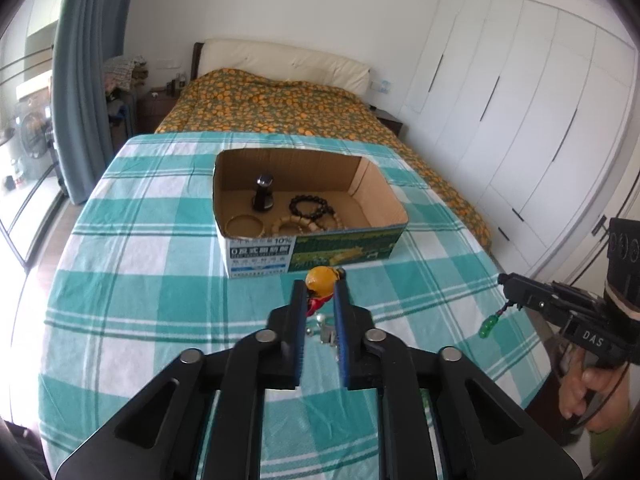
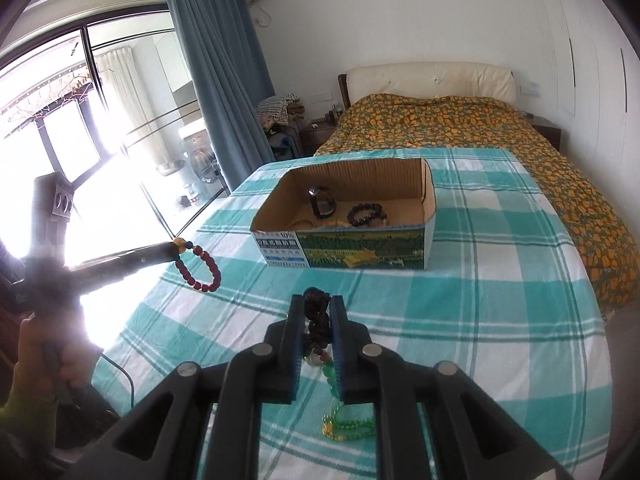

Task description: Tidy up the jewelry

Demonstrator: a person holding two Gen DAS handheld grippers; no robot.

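Jewelry hangs light and limp from both tools, left tool [image 1: 320,296] clamped on a red bead bracelet's [image 2: 199,270] amber bead, right tool [image 2: 316,308] on a green strand's [image 2: 344,426] dark knot, cardboard box [image 1: 308,248] just ahead

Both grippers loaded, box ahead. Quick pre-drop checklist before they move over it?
1. Left gripper shut on the red bead bracelet, at its amber bead: ok.
2. Right gripper shut on the dark knotted cord, green beads hanging below: ok.
3. Cardboard box open at the top, upright: ok.
4. Free floor space in the box, right of the dark bead bracelet: ok.
5. Grippers over the box: not ok, both short of its near wall.
6. Hanging loops clear of the checked cloth: cannot tell.
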